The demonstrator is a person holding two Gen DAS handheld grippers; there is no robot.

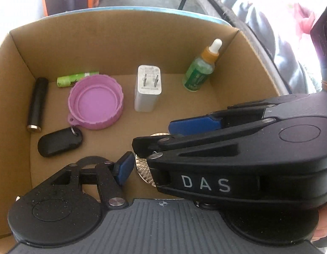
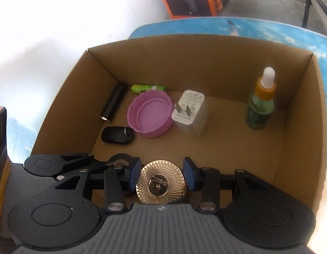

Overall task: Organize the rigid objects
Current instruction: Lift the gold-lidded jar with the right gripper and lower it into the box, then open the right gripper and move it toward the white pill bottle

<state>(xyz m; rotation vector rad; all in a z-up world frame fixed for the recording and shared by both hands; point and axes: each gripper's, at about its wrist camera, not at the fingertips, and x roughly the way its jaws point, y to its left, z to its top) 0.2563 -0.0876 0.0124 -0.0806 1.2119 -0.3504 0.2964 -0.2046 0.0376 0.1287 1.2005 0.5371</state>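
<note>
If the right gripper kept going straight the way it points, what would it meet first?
Probably the gold disc, which sits between the right gripper's fingers; beyond it, the box floor. Depth is unclear.

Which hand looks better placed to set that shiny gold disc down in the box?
The right. Its tool has the gold disc between its blue pads, low inside the cardboard box. The left tool only sits beside it.

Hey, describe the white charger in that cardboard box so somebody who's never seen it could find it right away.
Look inside the open cardboard box, near the middle of its floor. The white charger sits between the pink lid and the green dropper bottle. It is the only white block there, with two metal plug prongs showing.
</note>
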